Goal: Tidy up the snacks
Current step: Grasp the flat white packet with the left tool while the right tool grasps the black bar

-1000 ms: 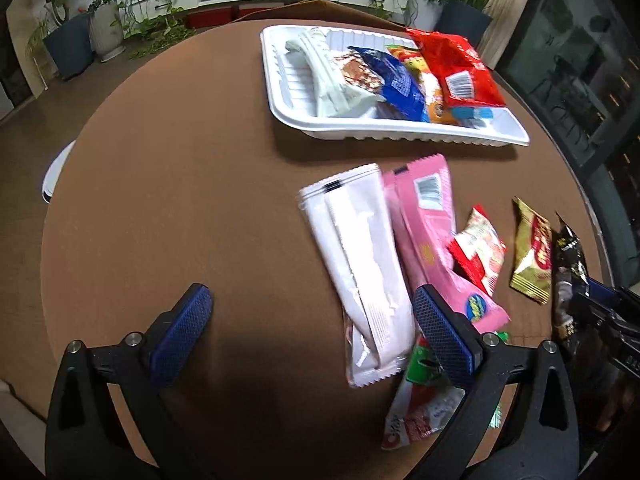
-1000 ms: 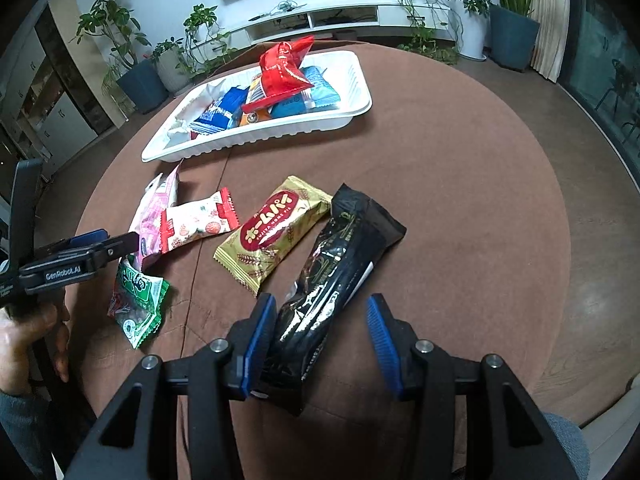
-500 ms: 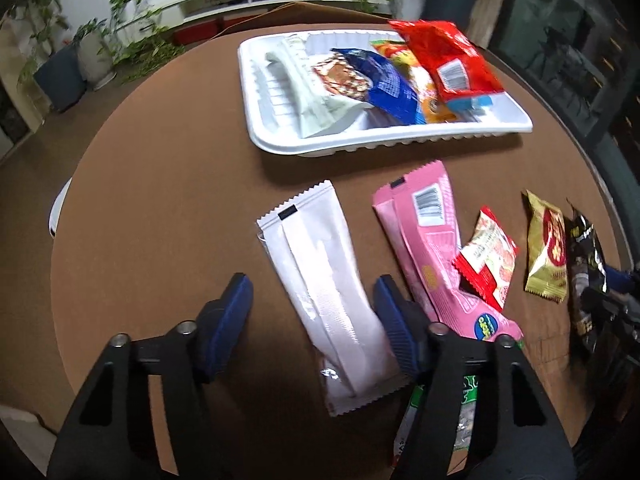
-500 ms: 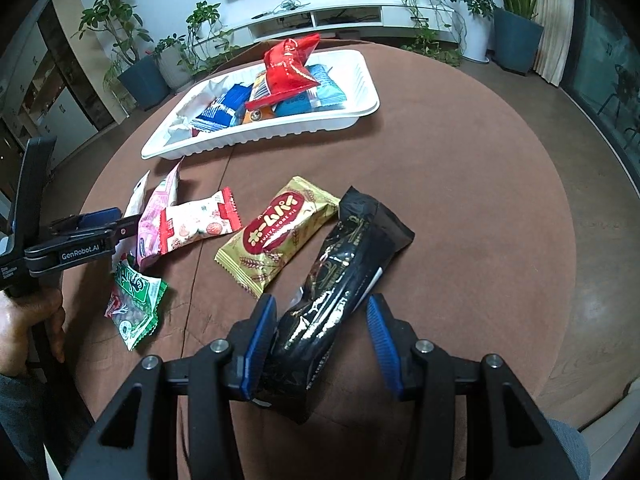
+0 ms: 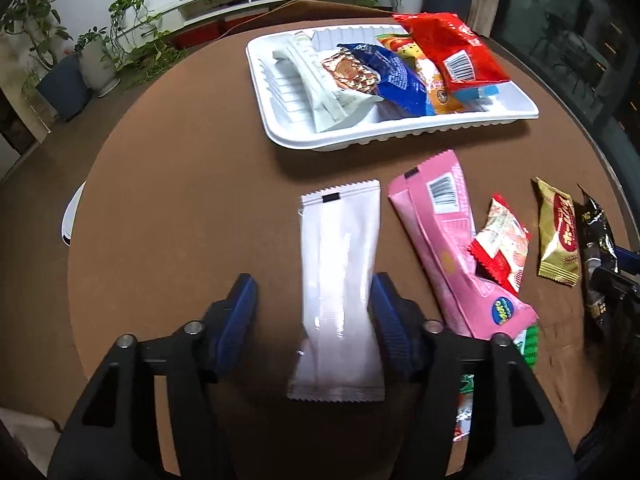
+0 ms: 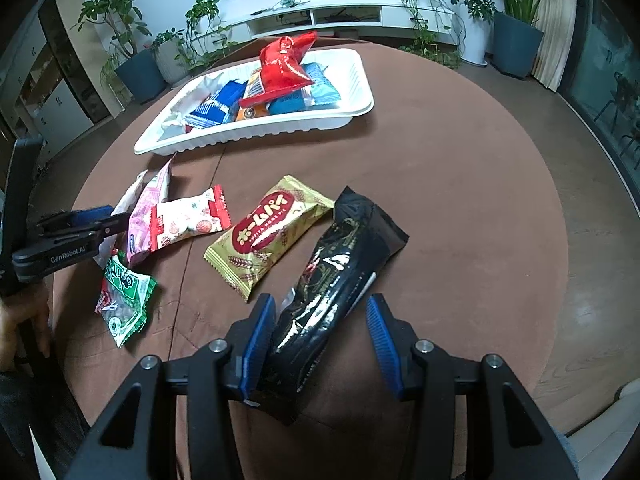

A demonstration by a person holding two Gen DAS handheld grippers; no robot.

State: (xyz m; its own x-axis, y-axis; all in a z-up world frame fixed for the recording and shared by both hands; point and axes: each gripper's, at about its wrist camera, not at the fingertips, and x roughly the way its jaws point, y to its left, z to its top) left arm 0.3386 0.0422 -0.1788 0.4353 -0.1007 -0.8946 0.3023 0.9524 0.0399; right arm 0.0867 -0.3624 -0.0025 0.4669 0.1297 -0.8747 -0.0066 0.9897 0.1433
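A: Left wrist view first. Only this cam shows the white packet (image 5: 340,276) full length on the brown round table (image 5: 180,200). The right cam sees just a white sliver of it behind the left gripper (image 6: 84,220).

B: And the other way round?

A: Right wrist view shows the green-and-red sachet (image 6: 122,300) whole. In the left view it's mostly hidden under the right-hand finger.

B: Count, left to right?

A: Loose on the table, six: white packet, pink packet (image 5: 444,240), green-and-red sachet, red-edged white pack (image 5: 500,244), gold pie pack (image 5: 558,232), black bar (image 6: 340,280). One white tray (image 5: 304,140) at the far side, holding about six packs stacked over each other, a red bag (image 5: 452,56) on top. Exact tray count I can't confirm.

B: Left gripper (image 5: 314,316)?

A: Jaws have just been opening a little and stand part spread. White packet lies lengthwise between them, lower half in the gap. Right-hand pad is at its edge, left-hand pad stands clear. Not pinched.

B: Right gripper (image 6: 320,332)?

A: Part spread. Black bar's near end sits between the fingers, tilted, its far end up to the right. Left-hand pad touches it and a gap shows at the right-hand pad. No squeeze visible.
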